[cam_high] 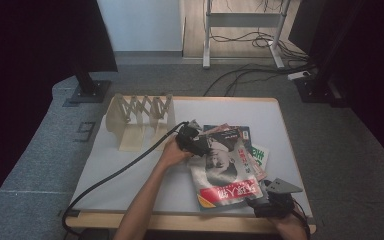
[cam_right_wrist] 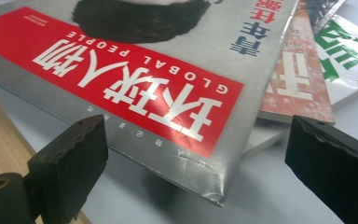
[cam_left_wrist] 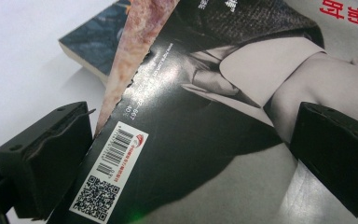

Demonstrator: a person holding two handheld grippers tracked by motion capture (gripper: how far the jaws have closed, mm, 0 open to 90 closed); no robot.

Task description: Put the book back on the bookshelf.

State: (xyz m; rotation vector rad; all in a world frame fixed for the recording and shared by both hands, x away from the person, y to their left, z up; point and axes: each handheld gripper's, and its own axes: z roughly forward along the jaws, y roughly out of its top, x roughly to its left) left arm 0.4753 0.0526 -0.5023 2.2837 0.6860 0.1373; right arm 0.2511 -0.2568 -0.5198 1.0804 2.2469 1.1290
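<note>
Table [cam_high: 130, 175]: white top with a wooden edge. On it, one pale folding rack [cam_high: 139, 120] with a criss-cross lattice at the far left, and one loose pile of magazines and books right of centre.

Count of the pile, from what shows: one top magazine [cam_high: 225, 167] with a black-and-white portrait cover and a red title band reading "GLOBAL PEOPLE"; one reddish magazine [cam_right_wrist: 298, 84] under its right side; one green-and-white booklet [cam_high: 261, 156] sticking out furthest right; one dark book [cam_left_wrist: 91, 44] at the far end, seen in the left gripper view. A torn-looking reddish page edge [cam_left_wrist: 135, 46] lies across that end too; I cannot tell which item it belongs to. So at least four items, stacked askew and touching.

Two grippers, one per hand.

Left gripper [cam_high: 194, 142]: held by the left hand [cam_high: 172, 152], forearm reaching diagonally from the bottom edge up to the pile's far left corner. Cable [cam_high: 125, 167] trails back over the table to the near left. In the left gripper view its jaws stand spread, one either side of the top magazine's barcode corner, not clamped on it.

Right gripper [cam_high: 275, 197]: at the table's near right edge, just beside the top magazine's near corner, hand low at the frame bottom. In the right gripper view its jaws stand wide apart, with that corner between and beyond them, slightly lifted off the table.
</note>
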